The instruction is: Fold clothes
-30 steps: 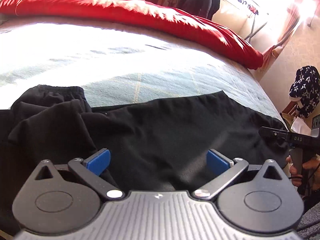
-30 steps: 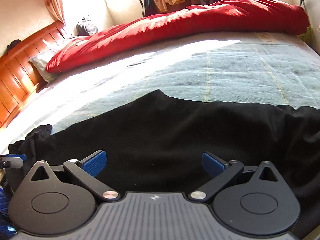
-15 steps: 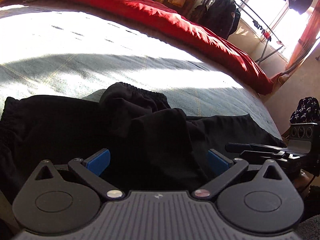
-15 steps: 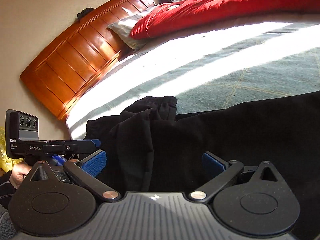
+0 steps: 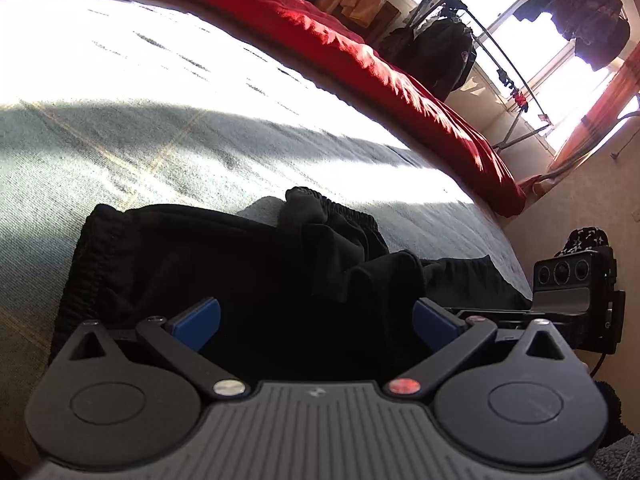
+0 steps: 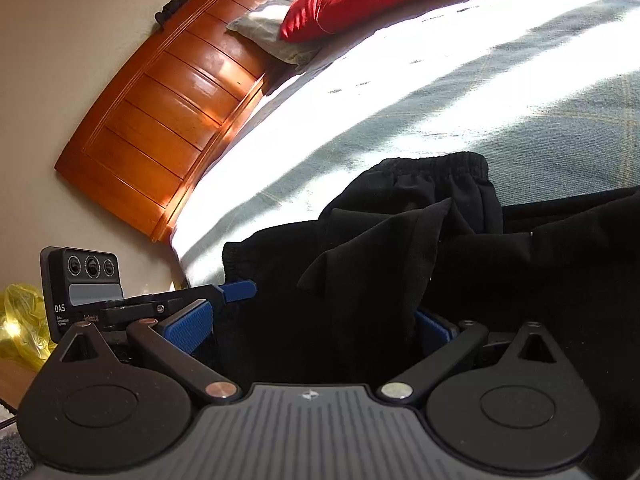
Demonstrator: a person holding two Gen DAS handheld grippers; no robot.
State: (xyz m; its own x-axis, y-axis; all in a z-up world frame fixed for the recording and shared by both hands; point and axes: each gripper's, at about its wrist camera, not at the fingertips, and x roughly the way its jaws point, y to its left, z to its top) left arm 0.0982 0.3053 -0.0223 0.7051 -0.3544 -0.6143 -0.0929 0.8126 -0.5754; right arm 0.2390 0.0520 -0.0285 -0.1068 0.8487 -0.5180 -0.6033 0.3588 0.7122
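1. Swung from the flat middle of the black trousers (image 5: 224, 264) a second ago toward their rumpled waistband (image 6: 432, 168) end, at 12 o'clock of both claws.
2. Left claw (image 5: 316, 320) spread, empty, low over cloth.
3. Right claw (image 6: 312, 326) spread, cloth bunched between pads, not pinched.
4. Trousers on bed (image 5: 160, 140), near edge.
5. Probably lining up a waistband grab for the fold.

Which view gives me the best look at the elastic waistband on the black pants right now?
The right wrist view: the gathered waistband sits lit and unobstructed against the pale bed cover, above the crumpled black pants. The left wrist view shows it smaller, darker and partly lost in the folds.
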